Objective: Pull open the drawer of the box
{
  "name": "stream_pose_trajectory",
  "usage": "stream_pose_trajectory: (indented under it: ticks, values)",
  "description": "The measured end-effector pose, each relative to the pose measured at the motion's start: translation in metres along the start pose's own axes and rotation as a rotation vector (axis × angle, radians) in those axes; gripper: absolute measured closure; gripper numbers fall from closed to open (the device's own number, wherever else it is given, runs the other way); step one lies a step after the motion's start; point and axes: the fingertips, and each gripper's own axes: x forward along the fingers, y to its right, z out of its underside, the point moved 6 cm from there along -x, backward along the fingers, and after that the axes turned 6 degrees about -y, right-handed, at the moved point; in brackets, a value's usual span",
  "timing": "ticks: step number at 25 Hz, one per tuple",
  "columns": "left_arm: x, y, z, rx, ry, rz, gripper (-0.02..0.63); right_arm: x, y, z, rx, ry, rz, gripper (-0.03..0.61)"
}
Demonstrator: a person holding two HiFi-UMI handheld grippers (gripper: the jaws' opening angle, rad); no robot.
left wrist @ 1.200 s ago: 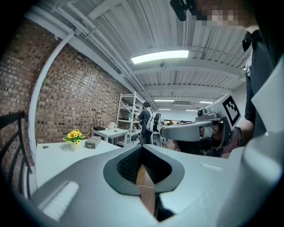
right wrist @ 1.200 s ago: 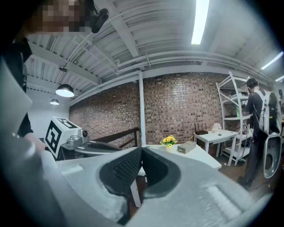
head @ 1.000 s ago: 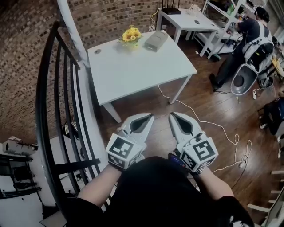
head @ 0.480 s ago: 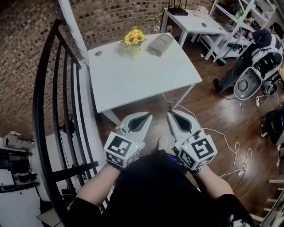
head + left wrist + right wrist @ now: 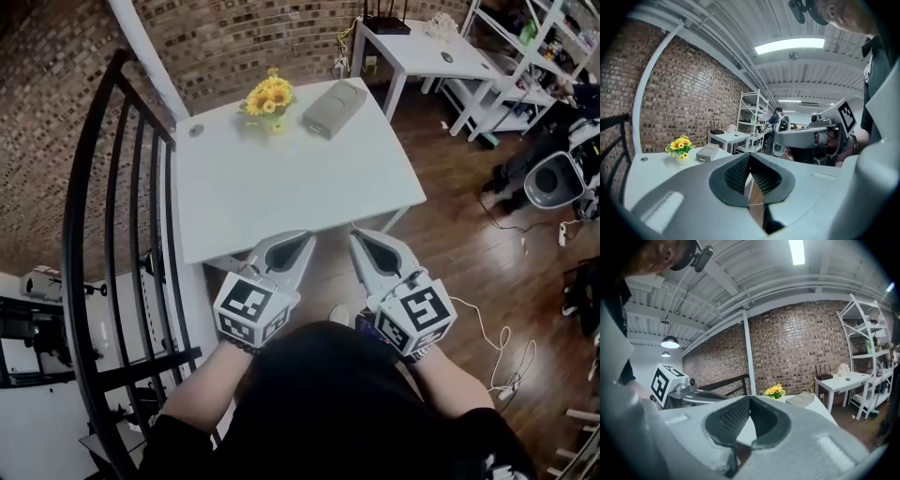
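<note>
Left gripper (image 5: 298, 244) and right gripper (image 5: 361, 240) hang side by side at the near edge of the white rectangular surface (image 5: 281, 178). Each has its jaws pressed together tip to tip, holding nothing. Well apart from both, the flat grey box (image 5: 333, 96) lies at the surface's far side, just beside a small pot of yellow flowers (image 5: 264, 96).

Two grippers (image 5: 309, 237) (image 5: 354, 235), two tables (image 5: 281, 183) (image 5: 427, 58), one box (image 5: 334, 96), perhaps one flower bunch (image 5: 264, 96)

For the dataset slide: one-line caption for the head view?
Left gripper and right gripper, both shut and empty, held before a white table carrying a grey box and yellow flowers.
</note>
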Motion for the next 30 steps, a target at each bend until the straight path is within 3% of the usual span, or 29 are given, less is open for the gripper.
stream_pose_trajectory:
  ticks: [9, 15, 22, 30]
  values:
    - [0.084, -0.008, -0.017, -0.062, -0.035, -0.063, 0.595, 0.017, 0.083, 0.001, 0.02, -0.037, -0.069, 0.589]
    - [0.124, -0.042, -0.018, -0.174, -0.043, -0.104, 0.595, 0.039, 0.117, -0.002, 0.015, -0.062, -0.082, 0.589]
    - [0.176, -0.106, -0.008, -0.347, -0.049, -0.123, 0.595, 0.09, 0.146, -0.001, -0.013, -0.144, -0.098, 0.589]
    - [0.244, -0.2, 0.017, -0.619, -0.065, -0.097, 0.595, 0.176, 0.183, -0.003, -0.034, -0.262, -0.093, 0.589]
